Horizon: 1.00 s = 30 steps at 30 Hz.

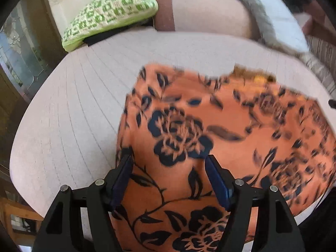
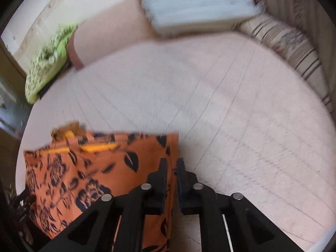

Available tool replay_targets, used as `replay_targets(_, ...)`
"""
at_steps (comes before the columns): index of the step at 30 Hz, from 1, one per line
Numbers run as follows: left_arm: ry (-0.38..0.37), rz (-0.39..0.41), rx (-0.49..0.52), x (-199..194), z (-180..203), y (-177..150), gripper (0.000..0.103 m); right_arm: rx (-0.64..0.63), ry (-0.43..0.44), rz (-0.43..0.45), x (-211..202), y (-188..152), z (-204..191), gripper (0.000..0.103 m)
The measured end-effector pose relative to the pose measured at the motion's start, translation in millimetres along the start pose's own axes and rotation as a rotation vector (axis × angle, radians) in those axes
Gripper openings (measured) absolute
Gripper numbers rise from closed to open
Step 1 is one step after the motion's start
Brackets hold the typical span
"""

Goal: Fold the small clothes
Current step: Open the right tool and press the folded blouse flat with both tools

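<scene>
Green pillow (image 1: 111, 10): patterned, at the far left edge of the pale quilted surface (image 1: 69, 109), well apart from the cloth.
White cushion (image 2: 195, 2): at the far side, beside a striped bolster (image 2: 294, 48).
Orange floral garment (image 1: 210, 130): lies flat on the surface, near its front edge.
Left gripper (image 1: 169, 178): jaws spread wide above the garment, nothing between them.
Right gripper (image 2: 172, 180): jaws pressed nearly together, pinching the garment's right edge.
</scene>
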<state>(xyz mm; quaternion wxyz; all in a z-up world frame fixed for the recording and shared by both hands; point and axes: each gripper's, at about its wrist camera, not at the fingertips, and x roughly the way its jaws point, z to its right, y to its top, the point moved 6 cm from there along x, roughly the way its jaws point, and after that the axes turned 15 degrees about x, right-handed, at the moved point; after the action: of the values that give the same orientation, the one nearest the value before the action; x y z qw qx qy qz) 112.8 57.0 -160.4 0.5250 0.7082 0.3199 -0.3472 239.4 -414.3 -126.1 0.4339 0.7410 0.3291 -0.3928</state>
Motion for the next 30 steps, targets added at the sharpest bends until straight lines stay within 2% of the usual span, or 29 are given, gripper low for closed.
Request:
replay_targets(1,-0.02,0.027,-0.003,-5,0,7,0.073,0.006,0.016,0.018,-11,3,-3,0.015)
replay_targets(2,-0.03,0.036,0.002,-5,0,14,0.073,0.011,0.066,0.016,-17,-2,-14,0.015)
replay_targets(4,-0.053,0.042,0.014,2,1,26,0.073,0.018,0.253,-0.094,-26,-16,-34,0.016)
replay_targets(5,-0.057,0.038,0.015,8,0,31,0.073,0.021,0.361,-0.189,-22,-27,-48,0.016)
replay_targets(6,-0.052,0.013,0.001,19,-6,34,0.073,0.013,0.421,-0.242,-18,-35,-60,0.016)
replay_targets(7,-0.036,-0.046,-0.028,36,-14,32,0.073,-0.004,0.443,-0.28,-5,-49,-68,0.016)
replay_targets(8,-0.032,-0.109,-0.065,53,-23,27,0.073,-0.021,0.443,-0.319,8,-56,-71,0.017)
replay_targets(9,-0.069,-0.139,-0.125,66,-32,21,0.073,-0.012,0.387,-0.351,32,-62,-65,0.017)
replay_targets(10,-0.075,-0.106,-0.159,65,-38,24,0.072,0.048,0.296,-0.383,59,-64,-48,0.006)
replay_targets(11,-0.063,-0.116,-0.145,63,-37,26,0.072,0.123,0.319,-0.395,69,-61,-40,0.0)
replay_targets(12,-0.048,-0.123,-0.127,59,-35,28,0.072,0.212,0.345,-0.379,68,-55,-31,0.0)
replay_targets(13,-0.043,-0.115,-0.128,55,-33,29,0.072,0.224,0.337,-0.338,59,-49,-29,0.01)
replay_targets(14,-0.049,-0.108,-0.137,53,-33,29,0.072,0.164,0.332,-0.291,44,-47,-38,0.01)
replay_targets(15,-0.053,-0.101,-0.147,52,-33,30,0.072,0.128,0.35,-0.281,40,-49,-48,0.01)
replay_targets(17,-0.029,-0.096,-0.144,56,-35,25,0.072,0.089,0.456,-0.287,22,-56,-67,0.014)
replay_targets(18,-0.024,-0.109,-0.132,61,-35,22,0.072,0.044,0.467,-0.29,22,-60,-74,0.017)
replay_targets(19,-0.016,-0.101,-0.127,59,-35,21,0.072,0.019,0.399,-0.295,35,-65,-72,0.026)
replay_targets(20,-0.006,-0.104,-0.117,56,-34,23,0.072,0.002,0.278,-0.311,55,-68,-64,0.019)
replay_targets(21,-0.001,-0.112,-0.114,52,-34,22,0.072,0.043,0.245,-0.33,68,-68,-54,0.019)
replay_targets(22,0.01,-0.115,-0.126,48,-37,21,0.072,0.128,0.286,-0.315,62,-62,-50,0.024)
replay_targets(23,0.021,-0.114,-0.146,44,-43,21,0.072,0.147,0.327,-0.295,48,-58,-54,0.024)
replay_targets(25,0.002,-0.104,-0.196,35,-51,16,0.072,0.081,0.415,-0.269,24,-58,-76,0.024)
replay_targets(27,-0.035,-0.076,-0.23,21,-53,8,0.072,0.041,0.474,-0.307,16,-70,-96,0.032)
replay_targets(28,-0.054,-0.06,-0.231,14,-50,5,0.072,0.018,0.481,-0.335,23,-76,-104,0.041)
replay_targets(29,-0.07,-0.048,-0.222,7,-44,1,0.072,-0.002,0.451,-0.343,33,-79,-107,0.06)
replay_targets(30,-0.087,-0.038,-0.21,2,-37,0,0.072,-0.002,0.351,-0.362,59,-82,-98,0.06)
